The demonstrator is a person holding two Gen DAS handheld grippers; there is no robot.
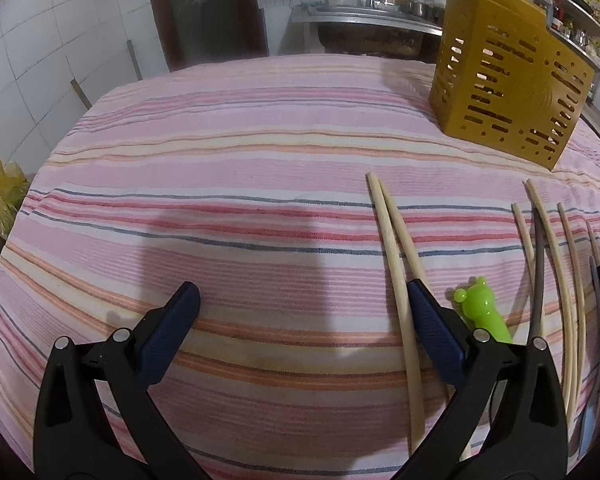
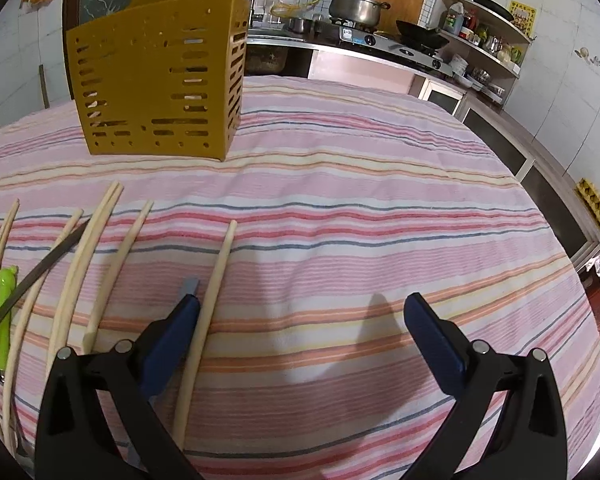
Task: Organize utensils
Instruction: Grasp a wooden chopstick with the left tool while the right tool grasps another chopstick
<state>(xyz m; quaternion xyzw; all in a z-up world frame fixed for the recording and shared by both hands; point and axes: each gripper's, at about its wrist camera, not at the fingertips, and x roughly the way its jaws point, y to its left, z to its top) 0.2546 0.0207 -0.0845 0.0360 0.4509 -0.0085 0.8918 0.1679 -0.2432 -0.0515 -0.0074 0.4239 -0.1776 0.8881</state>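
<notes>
Chopsticks (image 2: 208, 320) | loose on striped cloth (image 2: 340, 208), short of yellow holder (image 2: 156, 80) | likely light, stiff, smooth, prone to roll; pinch mid-shaft | left gripper (image 1: 300, 304) spread wide, empty | right gripper (image 2: 300, 308) spread wide, empty, one stick just inside its left finger

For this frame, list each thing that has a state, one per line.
Left gripper: open, empty, low over the cloth.
Right gripper: open, empty.
Mustard-yellow slotted plastic utensil holder: upright on the striped cloth; contents cannot be told.
Pale wooden chopsticks: lying loose on the cloth.
Green frog-topped plastic utensil: lying flat.
Metal spoon: lying across the chopsticks.
</notes>
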